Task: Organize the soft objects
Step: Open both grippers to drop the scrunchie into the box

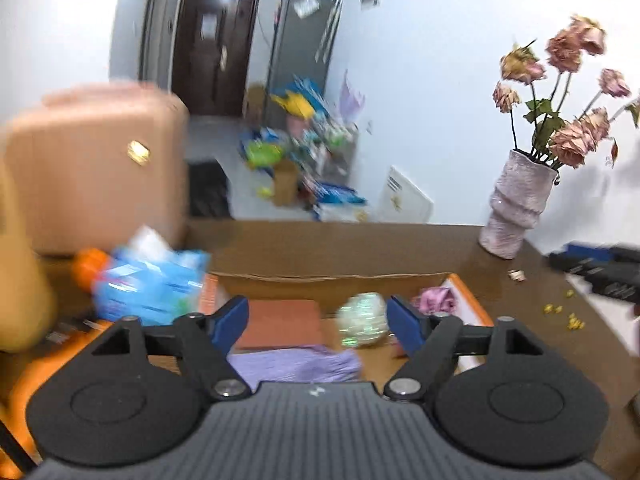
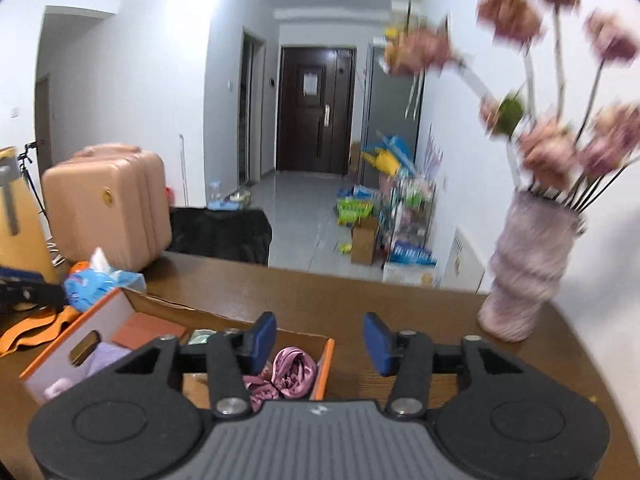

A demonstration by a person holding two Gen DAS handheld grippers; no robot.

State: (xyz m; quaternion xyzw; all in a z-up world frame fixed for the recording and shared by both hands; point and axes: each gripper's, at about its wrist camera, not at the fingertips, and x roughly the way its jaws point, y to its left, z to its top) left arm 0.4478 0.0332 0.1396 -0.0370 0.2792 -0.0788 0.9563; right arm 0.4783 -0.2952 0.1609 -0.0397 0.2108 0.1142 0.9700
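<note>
— Looking past my left gripper [image 1: 318, 326], I see its jaws spread wide with nothing between them. Just beyond the tips lie the lilac cloth [image 1: 296, 362], a pale shiny bundle [image 1: 364, 320] and a reddish flat pad [image 1: 280, 322], all inside the orange-edged box [image 1: 470, 300].

— And your right?

— My right gripper [image 2: 320, 344] is released too, jaws apart and empty, hanging over the box's near corner above the pink satin piece [image 2: 290, 372]. So the soft things I can see are already in the box.

— What's left, then?

— Further left on the brown table [image 2: 320, 296] sits a blue tissue pack [image 2: 100, 280] with something orange beside it, outside the box. That's my guess for the next pick.

— How would you take it?

— With the left hand, since it's on that side. I'd come down over the pack's middle, jaws wide, and squeeze gently; it should crush rather than slip. I'd lift it clear of the box wall before moving across.

— Anything to mind?

— The vase [image 2: 528, 264] of dried flowers stands near my right hand, so I'd keep that hand low and quiet. The pink suitcase [image 2: 108, 204] stands behind the pack.
</note>
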